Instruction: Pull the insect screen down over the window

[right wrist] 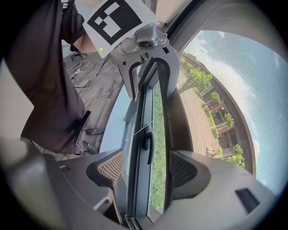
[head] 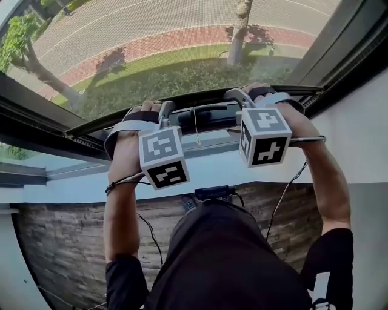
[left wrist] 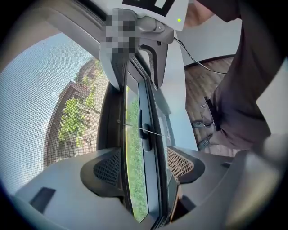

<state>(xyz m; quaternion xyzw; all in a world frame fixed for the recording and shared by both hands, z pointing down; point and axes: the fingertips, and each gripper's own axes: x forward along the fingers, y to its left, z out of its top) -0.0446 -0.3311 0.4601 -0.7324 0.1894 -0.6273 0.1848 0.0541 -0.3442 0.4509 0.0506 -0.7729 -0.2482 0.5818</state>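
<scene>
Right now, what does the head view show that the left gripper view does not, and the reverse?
Head view only: the left cube, the left forearm and the road below. Left gripper view only: the left tool's pads on both sides of the bar, buildings through the mesh, shoes on the floor. Both: the bar, its handle, the cord and the right tool.

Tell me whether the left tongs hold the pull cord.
No: the left tongs clamp the screen bar; the pull cord runs free beyond them.
</scene>
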